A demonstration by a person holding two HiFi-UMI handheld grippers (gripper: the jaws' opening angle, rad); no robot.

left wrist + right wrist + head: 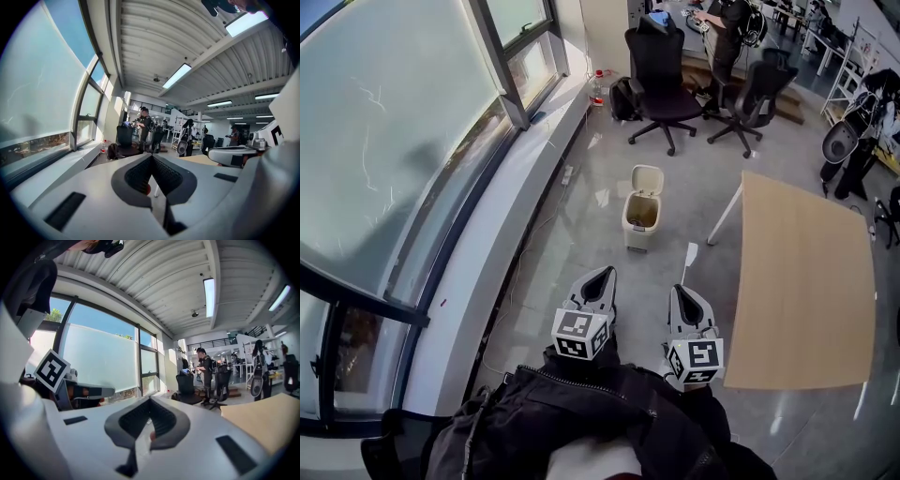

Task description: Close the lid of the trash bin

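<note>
1. The trash bin [639, 228] is small and cream-coloured. It stands on the grey floor [581, 234] at 12 o'clock from both grippers, well apart from them.
2. Its lid [647, 178] stands raised at the bin's 12 o'clock edge, leaving the mouth open.
3. The left gripper [604, 274] has its jaws together and holds nothing.
4. The right gripper [681, 292] is likewise closed and empty.
5. A wooden table [806, 281] lies at the bin's 3 o'clock.

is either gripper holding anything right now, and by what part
Nothing is held. The left gripper and right gripper are both shut and empty, well short of the trash bin, whose lid stands open.
</note>
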